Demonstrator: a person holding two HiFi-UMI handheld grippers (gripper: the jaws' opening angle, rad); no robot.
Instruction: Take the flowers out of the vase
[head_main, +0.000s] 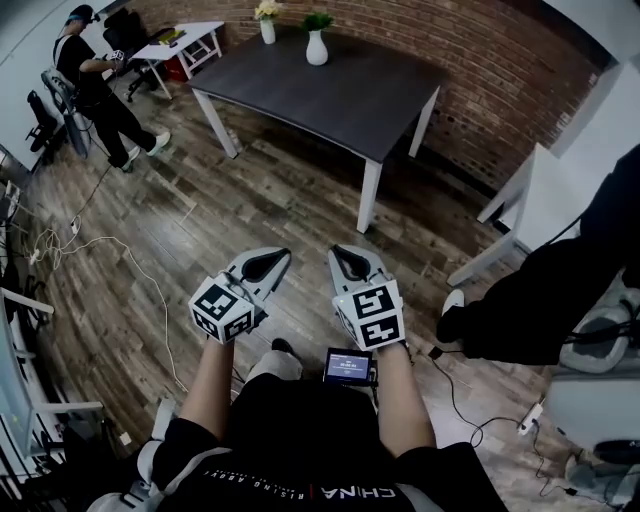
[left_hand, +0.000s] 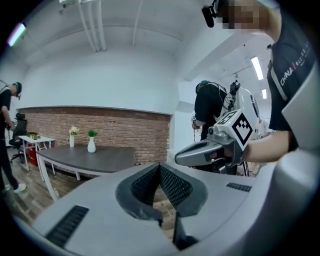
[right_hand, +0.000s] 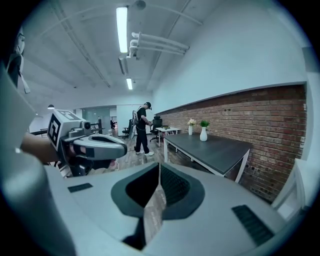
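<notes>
Far across the room, a dark table (head_main: 330, 90) carries two small white vases. One vase holds pale yellow flowers (head_main: 267, 14); the other (head_main: 317, 44) holds a green sprig. Both also show in the left gripper view, flowers (left_hand: 73, 132) and green one (left_hand: 91, 143), and in the right gripper view, flowers (right_hand: 191, 123) and green one (right_hand: 203, 131). My left gripper (head_main: 274, 256) and right gripper (head_main: 341, 253) hang side by side over the wooden floor, well short of the table. Both are shut with nothing between their jaws. Each gripper's camera sees the other gripper beside it.
A person (head_main: 95, 85) stands at the far left by a small white table (head_main: 185, 40). Cables (head_main: 100, 245) trail over the floor on the left. A white table (head_main: 545, 195) and a dark-clothed person (head_main: 560, 290) are on the right. A brick wall (head_main: 480, 70) runs behind the dark table.
</notes>
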